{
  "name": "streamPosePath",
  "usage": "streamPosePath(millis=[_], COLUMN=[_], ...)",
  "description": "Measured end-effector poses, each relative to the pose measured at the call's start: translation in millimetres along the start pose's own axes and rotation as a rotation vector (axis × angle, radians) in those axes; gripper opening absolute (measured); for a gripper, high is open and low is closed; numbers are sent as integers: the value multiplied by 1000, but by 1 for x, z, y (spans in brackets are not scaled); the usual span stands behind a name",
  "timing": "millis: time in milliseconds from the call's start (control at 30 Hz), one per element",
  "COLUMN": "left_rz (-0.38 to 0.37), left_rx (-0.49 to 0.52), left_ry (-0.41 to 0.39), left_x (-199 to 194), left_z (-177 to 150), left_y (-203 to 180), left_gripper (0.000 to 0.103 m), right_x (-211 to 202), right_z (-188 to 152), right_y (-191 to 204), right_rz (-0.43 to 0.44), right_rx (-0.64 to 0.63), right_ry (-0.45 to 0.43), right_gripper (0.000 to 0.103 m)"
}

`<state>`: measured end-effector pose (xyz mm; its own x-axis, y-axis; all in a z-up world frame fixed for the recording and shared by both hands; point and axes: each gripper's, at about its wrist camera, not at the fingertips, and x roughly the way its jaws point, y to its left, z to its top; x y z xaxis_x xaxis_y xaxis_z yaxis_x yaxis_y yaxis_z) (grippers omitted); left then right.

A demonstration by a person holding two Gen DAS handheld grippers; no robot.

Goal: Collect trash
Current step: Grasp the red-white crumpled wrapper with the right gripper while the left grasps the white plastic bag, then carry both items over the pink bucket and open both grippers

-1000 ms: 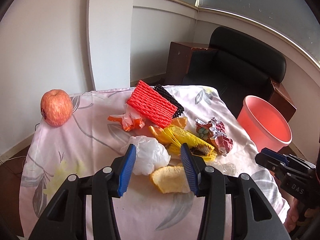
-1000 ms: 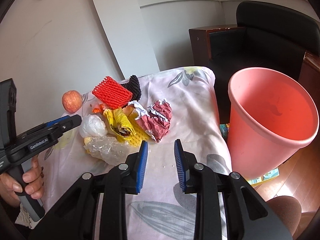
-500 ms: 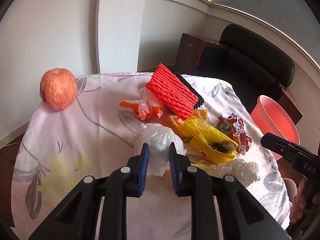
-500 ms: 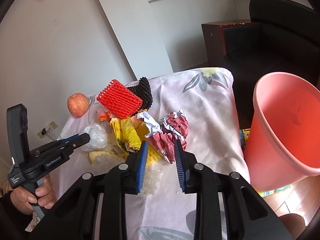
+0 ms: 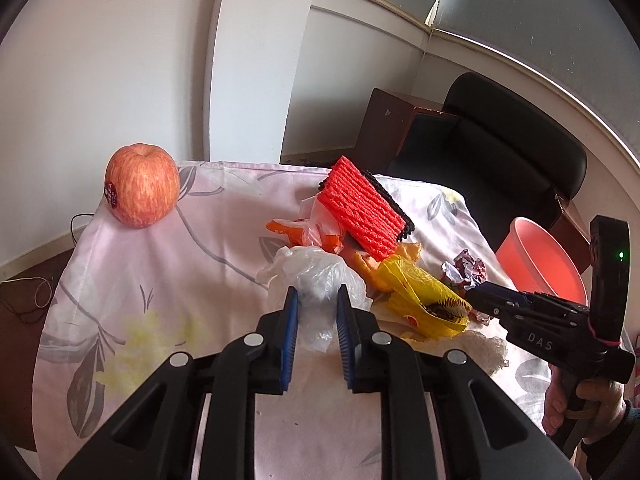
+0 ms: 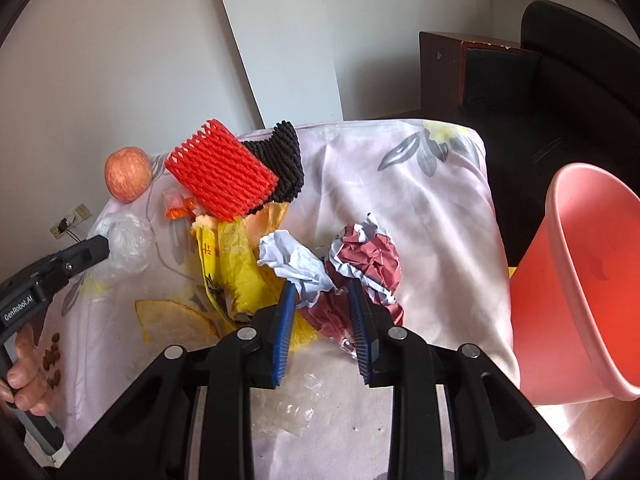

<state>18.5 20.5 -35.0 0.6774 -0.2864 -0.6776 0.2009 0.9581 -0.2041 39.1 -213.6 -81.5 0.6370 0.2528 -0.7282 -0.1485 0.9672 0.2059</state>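
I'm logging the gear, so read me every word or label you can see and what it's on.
"DAS": side of the right gripper.
"GenRobot.AI": side of the left gripper.
Red characters on the yellow bag: too small to read.
Sticker on the apple: blurred, unreadable.

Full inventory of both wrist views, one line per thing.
Round red-orange apple: 1, table's far left corner.
Red foam fruit net: 1, leaning on the pile.
Black foam fruit net: 1, behind the red one.
Clear crumpled plastic bag: 1, between the left claw's fingers.
Yellow plastic bag: 1, mid-pile.
Crumpled maroon-white paper wrapper: 1, between the right claw's fingers.
Pink plastic bin: 1, right of the table.
Floral tablecloth: 1, pink-white.
Black armchair: 1, behind.
Left claw: shut on the clear bag.
Right claw: around the wrapper.
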Motion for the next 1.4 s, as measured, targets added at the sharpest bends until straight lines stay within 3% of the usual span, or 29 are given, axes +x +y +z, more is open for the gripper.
streamPosePath(millis=[33,100,200,600,1067,1400], left_rz=[-1,-5,-18,-44,-66,-133], left_rx=[2,7,18,93,169,251], left_ry=[0,-5,-27,-98,-90,-116], left_x=[0,-3,-10,-36,-36,-38], left_z=[0,1,3,12,17,22], left_y=[0,-2,-8,-46,-89,-139], left_gripper=[17,17,17,17,17,17], right_x=[-2,-6,-17,-77,-118,-144], right_z=[-2,-3,-5,-3,-14,-21], right_y=[-1,-4,-11,-22,-33,-62], right_rz=[-8,-6,9,58,83,51], right_rx=[1,13,52,138,161,220], right_ry=[-10,-12,-39,-187,-275,-355], right_gripper=[28,13,8,7,7,7])
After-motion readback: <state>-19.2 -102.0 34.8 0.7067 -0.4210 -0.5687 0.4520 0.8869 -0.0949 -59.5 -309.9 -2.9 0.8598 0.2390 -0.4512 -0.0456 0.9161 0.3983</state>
